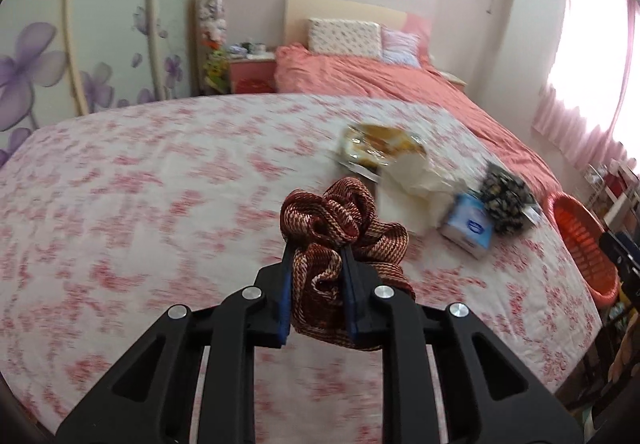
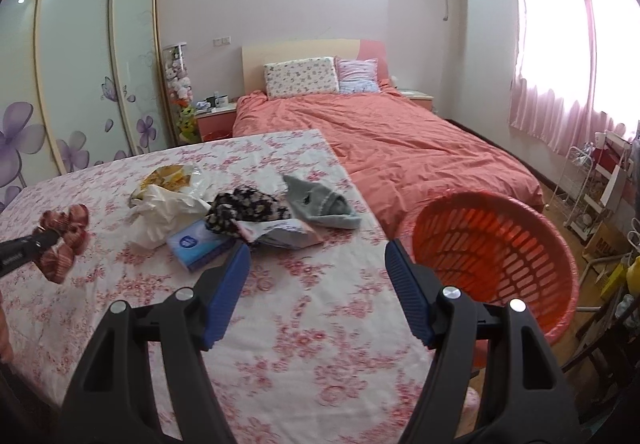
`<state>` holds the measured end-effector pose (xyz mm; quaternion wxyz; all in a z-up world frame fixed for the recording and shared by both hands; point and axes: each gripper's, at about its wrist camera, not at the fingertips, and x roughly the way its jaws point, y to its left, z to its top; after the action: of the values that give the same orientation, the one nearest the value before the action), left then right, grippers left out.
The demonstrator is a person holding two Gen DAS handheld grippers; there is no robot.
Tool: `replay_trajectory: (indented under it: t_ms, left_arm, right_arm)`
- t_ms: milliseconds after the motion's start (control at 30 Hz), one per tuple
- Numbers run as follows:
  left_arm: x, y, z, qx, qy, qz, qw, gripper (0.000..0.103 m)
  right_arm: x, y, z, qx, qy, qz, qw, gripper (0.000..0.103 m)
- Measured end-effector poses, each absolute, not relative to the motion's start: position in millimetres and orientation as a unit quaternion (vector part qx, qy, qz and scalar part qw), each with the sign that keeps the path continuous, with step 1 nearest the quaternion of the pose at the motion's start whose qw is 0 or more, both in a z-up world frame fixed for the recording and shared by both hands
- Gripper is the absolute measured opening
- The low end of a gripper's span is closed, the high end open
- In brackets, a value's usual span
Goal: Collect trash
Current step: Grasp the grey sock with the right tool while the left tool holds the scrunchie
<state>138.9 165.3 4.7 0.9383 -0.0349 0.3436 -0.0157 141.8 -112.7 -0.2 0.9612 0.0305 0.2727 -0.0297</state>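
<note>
Bedroom scene: a flowered tabletop [image 2: 280,324] stands before a coral bed [image 2: 400,148]. Left gripper [image 1: 318,284] has its fingers clamped on a striped maroon scrunchie [image 1: 340,220], carried clear above the cloth; the step in hand appears to be transport. Remaining pile: yellow wrapper [image 2: 168,176], white plastic bag [image 2: 160,212], blue tissue pack [image 2: 196,244], dark floral fabric [image 2: 244,210], grey sock-like item [image 2: 320,204]. Right gripper [image 2: 316,292] hovers with fingers apart, holding nothing. Orange basket [image 2: 552,244], beside the tabletop's right edge, shows nothing inside. Next, the scrunchie likely needs carrying rightward over its rim.
</note>
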Motion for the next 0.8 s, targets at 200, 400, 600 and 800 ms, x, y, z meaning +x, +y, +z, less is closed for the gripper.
replay_trajectory:
  t_ms: [200,400,600,800]
  left_arm:
    - [142.5,183.2,11.1,-0.047,0.332,0.003,0.942,0.02]
    - [146.9,186.4,10.4,-0.047,0.331,-0.003,0.942,0.02]
    - [154.3,185.4,7.5,-0.046,0.334,-0.011,0.941,0.02]
    - [160.6,187.1,5.1,-0.046,0.338,-0.014,0.94,0.02]
  right_arm:
    - [164.9,-95.5,-5.8,0.033,0.287,-0.016,0.957,0.062]
    - [192.5,-85.4,-13.4,0.045,0.307,-0.011,0.951,0.052]
    - [215.6,-91.4,-22.6,0.067,0.321,-0.032,0.944,0.046]
    - [238.5,-112.3,-24.1,0.073,0.318,-0.068,0.943,0.046]
